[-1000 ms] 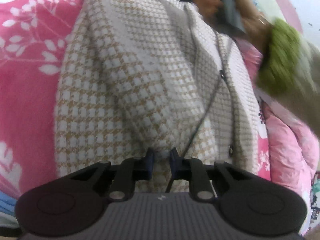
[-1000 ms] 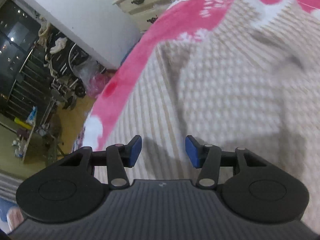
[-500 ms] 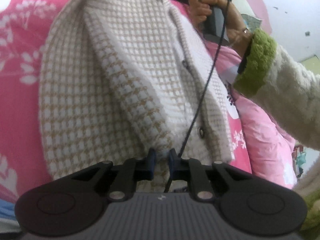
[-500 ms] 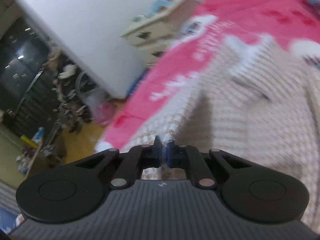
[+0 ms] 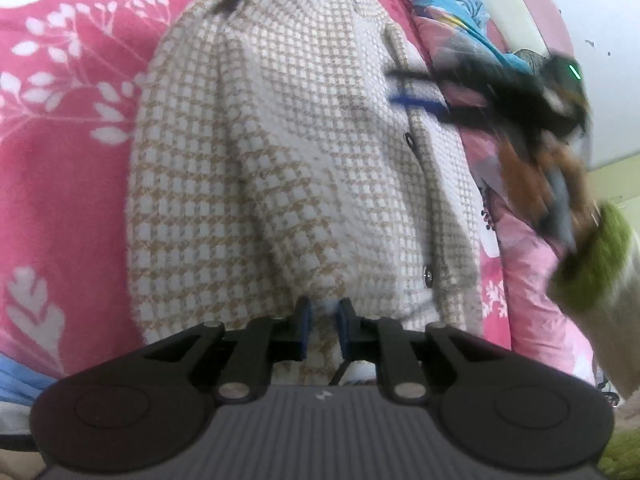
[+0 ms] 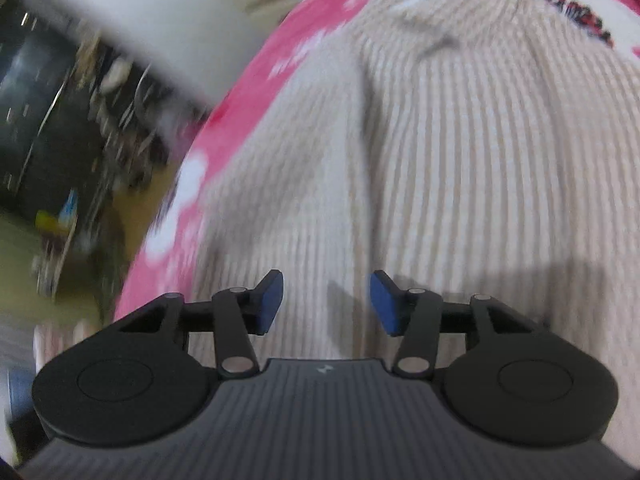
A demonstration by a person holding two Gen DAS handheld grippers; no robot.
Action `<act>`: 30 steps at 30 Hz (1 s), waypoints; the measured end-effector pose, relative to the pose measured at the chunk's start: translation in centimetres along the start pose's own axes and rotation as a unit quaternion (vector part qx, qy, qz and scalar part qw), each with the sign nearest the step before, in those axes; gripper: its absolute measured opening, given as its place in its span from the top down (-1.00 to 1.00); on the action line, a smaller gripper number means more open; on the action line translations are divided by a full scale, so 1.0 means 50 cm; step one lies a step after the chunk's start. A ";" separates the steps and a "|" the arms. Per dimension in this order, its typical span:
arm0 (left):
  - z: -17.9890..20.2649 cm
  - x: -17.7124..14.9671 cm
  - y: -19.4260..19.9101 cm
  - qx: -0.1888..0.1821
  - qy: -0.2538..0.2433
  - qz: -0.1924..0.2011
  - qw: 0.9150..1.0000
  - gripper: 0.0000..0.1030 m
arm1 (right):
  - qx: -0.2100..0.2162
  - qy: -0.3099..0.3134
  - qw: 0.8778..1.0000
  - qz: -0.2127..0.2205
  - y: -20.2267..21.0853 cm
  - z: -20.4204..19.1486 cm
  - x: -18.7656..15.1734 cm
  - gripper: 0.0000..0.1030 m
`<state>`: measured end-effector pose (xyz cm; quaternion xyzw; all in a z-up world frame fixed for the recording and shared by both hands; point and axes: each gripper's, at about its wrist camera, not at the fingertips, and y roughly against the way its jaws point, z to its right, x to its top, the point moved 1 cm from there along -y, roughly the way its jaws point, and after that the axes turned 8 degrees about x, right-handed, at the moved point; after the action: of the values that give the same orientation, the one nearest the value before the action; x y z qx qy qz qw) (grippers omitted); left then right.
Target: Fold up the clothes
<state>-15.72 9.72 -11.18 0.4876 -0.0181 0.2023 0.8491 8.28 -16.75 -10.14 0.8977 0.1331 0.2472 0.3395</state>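
Folding is mid-step: the checked knit cardigan (image 5: 280, 168) lies on the pink floral bedspread (image 5: 60, 128), one side already turned in over its middle. The left gripper (image 5: 322, 322) has its pads nearly together, pinching the near hem of the cardigan. To its right, the right gripper (image 6: 326, 304) has just been opening; its pads stand spread with nothing between them, hovering over the knit. Judged next move: the right gripper needs a fresh hold on a free edge, matched to the left's, so the next fold can be carried over evenly; the plush knit may slip or bunch. View differences: the left wrist camera shows the buttons (image 5: 428, 270), the person's green cuff (image 5: 592, 256) and the blurred right gripper over the button edge; the right wrist camera shows only blurred knit, the bed edge and a cluttered floor (image 6: 60, 184).
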 end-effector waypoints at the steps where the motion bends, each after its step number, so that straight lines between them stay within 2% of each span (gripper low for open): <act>1: 0.001 0.000 0.000 0.003 0.000 0.001 1.000 0.71 | 0.002 0.007 1.000 -0.019 0.009 -0.007 -0.029 0.07; 5: -0.008 0.003 -0.004 0.003 0.021 -0.009 1.000 0.61 | 0.000 0.021 0.996 -0.084 0.043 -0.032 -0.143 0.07; 6: -0.014 0.005 -0.009 0.004 0.034 -0.016 0.999 0.54 | 0.001 0.006 0.996 -0.090 0.048 -0.030 -0.174 0.06; 7: -0.020 0.006 -0.013 0.006 0.049 -0.021 0.999 0.35 | 0.007 -0.011 0.996 -0.091 0.047 -0.028 -0.196 0.06; 8: -0.025 0.007 -0.021 0.010 0.062 -0.024 0.998 0.30 | 0.012 -0.028 0.995 -0.093 0.045 -0.026 -0.217 0.06; 9: -0.029 0.008 -0.026 0.010 0.070 -0.024 0.997 0.33 | 0.017 -0.043 0.995 -0.093 0.042 -0.024 -0.238 0.06; 11: -0.037 0.012 -0.033 0.012 0.080 -0.025 0.996 0.51 | 0.010 -0.032 0.996 -0.081 0.026 -0.033 -0.258 0.07; 12: -0.039 0.013 -0.036 0.014 0.083 -0.028 0.996 0.57 | 0.006 -0.027 0.997 -0.075 0.018 -0.038 -0.267 0.13; 13: -0.039 0.015 -0.039 0.014 0.086 -0.032 0.996 0.64 | 0.005 -0.020 0.997 -0.071 0.011 -0.046 -0.272 0.39; 15: -0.039 0.017 -0.040 0.012 0.088 -0.040 0.995 0.62 | -0.010 -0.003 0.998 -0.061 -0.002 -0.060 -0.270 0.55; 19: -0.030 0.020 -0.055 -0.009 0.104 -0.052 0.993 0.01 | -0.017 -0.008 0.998 -0.055 -0.003 -0.066 -0.268 0.61; 20: -0.027 0.022 -0.061 -0.010 0.104 -0.052 0.993 -0.01 | -0.015 -0.017 0.998 -0.055 -0.003 -0.061 -0.267 0.61; 22: -0.021 0.023 -0.073 0.003 0.098 -0.054 0.994 0.08 | -0.010 -0.040 0.998 -0.054 -0.007 -0.047 -0.265 0.61; 23: -0.017 0.023 -0.079 0.014 0.093 -0.054 0.994 0.42 | -0.009 -0.046 0.997 -0.053 -0.011 -0.043 -0.265 0.61; 24: -0.014 0.023 -0.085 0.024 0.089 -0.054 0.994 0.60 | -0.008 -0.052 0.997 -0.052 -0.015 -0.039 -0.265 0.61; 28: 0.005 0.021 -0.038 0.036 0.060 -0.002 0.998 0.70 | -0.005 -0.055 0.998 -0.044 -0.016 -0.047 -0.260 0.70; 30: 0.005 0.021 0.008 0.037 0.057 0.025 0.997 0.70 | 0.013 -0.047 0.998 -0.032 -0.005 -0.068 -0.252 0.72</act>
<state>-14.85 10.03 -10.51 0.5056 0.0262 0.2514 0.8249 -4.18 -19.81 -12.56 0.9081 0.1491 0.1918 0.3411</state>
